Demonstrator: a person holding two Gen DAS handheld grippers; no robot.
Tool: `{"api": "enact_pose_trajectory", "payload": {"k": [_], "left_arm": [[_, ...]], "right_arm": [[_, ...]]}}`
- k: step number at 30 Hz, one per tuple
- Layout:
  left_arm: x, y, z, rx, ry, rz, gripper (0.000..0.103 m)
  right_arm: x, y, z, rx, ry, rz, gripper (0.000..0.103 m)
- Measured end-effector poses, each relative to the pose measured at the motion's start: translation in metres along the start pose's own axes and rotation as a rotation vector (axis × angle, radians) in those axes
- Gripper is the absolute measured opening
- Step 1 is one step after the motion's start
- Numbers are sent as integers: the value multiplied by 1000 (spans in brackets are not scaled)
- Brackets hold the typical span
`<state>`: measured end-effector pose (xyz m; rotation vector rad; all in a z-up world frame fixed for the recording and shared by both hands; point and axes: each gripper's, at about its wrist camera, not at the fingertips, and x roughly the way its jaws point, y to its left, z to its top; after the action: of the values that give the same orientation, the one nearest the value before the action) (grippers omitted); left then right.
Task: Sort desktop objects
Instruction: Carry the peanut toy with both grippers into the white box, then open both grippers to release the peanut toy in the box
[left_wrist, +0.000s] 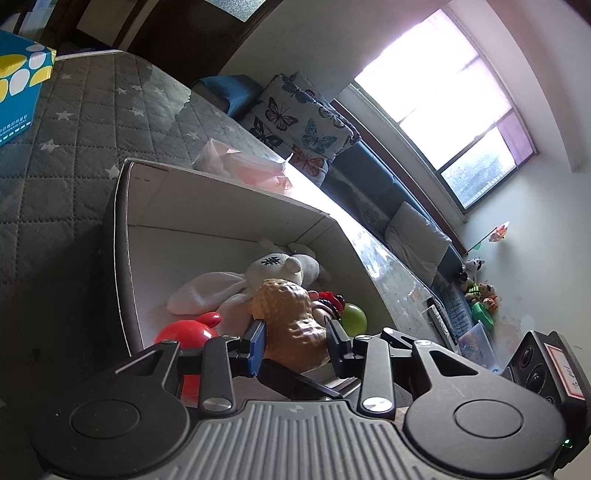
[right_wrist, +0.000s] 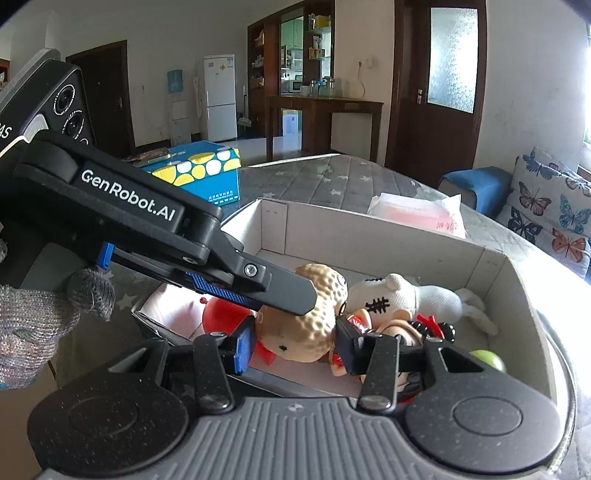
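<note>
While over box (right_wrist: 495, 258), both tongs around peanut toy (right_wrist: 314, 321)

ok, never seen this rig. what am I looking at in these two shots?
No robot: a person holds a gripper in each hand, each with a fisheye camera looking along its tongs. First picture is seen from the left gripper, second from the right gripper, with a gloved hand holding the left one at the side. A cardboard box on a grey quilted cover holds a white plush, red toy and green ball. Both tongs straddle a tan peanut toy; the right looks clamped on it, the left's grip is unclear.
</note>
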<state>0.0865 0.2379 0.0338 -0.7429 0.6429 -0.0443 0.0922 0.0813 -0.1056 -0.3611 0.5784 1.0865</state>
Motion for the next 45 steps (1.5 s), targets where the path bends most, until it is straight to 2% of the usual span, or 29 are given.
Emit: {"api": "enact_pose_trajectory", "payload": {"k": [22,35,41,45], "left_arm": [[4,-9,-6,45,16,49,37],[-5,-18,-14,82,-3,77,37],[-14,-27,-19,123,-35,98,37],[-21,-34,-23,147,-56,115,37]], "right_arm": [[-5,-1,1,34,4,-10,46],[-17,2,-1,55,-16,-24,47],[-26,4,-4,75,-37,-36,50],[-36,6,-7,93,-55,-52,57]]}}
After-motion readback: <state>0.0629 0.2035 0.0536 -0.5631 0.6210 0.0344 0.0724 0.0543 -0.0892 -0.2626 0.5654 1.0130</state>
